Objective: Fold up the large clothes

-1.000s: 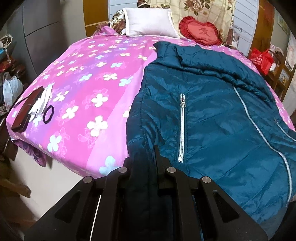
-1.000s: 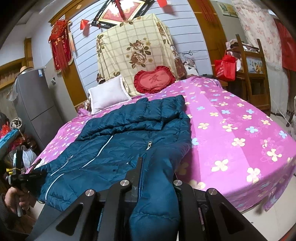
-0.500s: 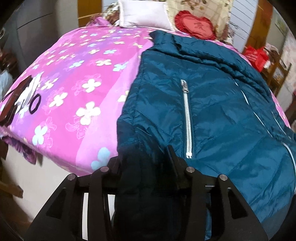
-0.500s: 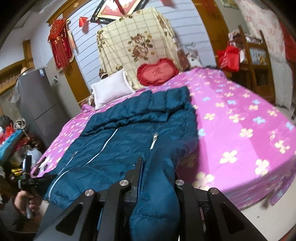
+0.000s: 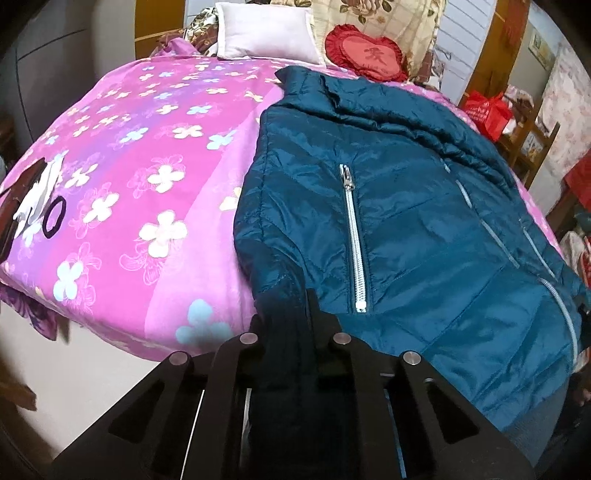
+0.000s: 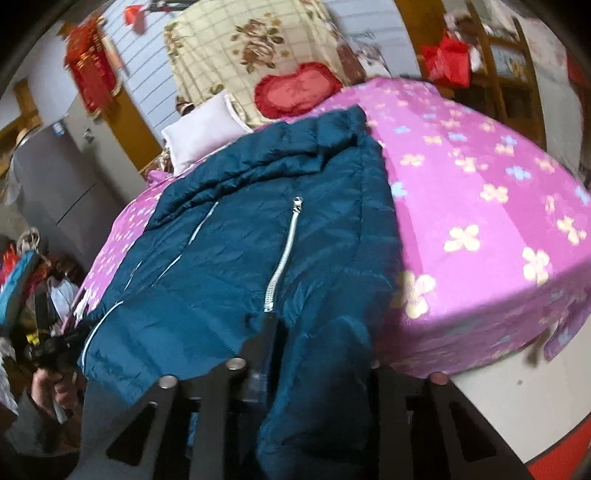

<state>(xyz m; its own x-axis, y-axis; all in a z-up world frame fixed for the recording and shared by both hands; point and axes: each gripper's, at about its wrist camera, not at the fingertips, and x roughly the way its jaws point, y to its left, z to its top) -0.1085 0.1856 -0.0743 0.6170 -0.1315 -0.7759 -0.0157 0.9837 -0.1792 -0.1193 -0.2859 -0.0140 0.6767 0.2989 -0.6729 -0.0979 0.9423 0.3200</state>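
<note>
Fabric of the blue jacket (image 5: 388,221), spread on the pink bedspread (image 5: 140,192), is clamped in the left gripper (image 5: 286,325) at the bed's foot, while the right gripper (image 6: 314,343) pinches the jacket's other lower corner (image 6: 325,387).

Bedspread (image 5: 140,155): pink-purple, printed with white, yellow and pale-blue flowers; covers the whole bed, drapes over the near edge.
White pillow (image 5: 266,29): at the head of the bed, lying flat.
Heart cushion (image 5: 364,57): red, frilled edge, just beside the white pillow.
Floral throw (image 6: 255,55): cream check with rose print, upright behind the cushion.
Hair tie (image 5: 53,220): black loop, near the bed's left corner, beside a white cloth and a dark flat object, too blurred to name.
Red bag (image 5: 485,110): on wooden shelving right of the bed.
Red tassel ornament (image 6: 90,77): hangs on the wall, left of the throw.
</note>
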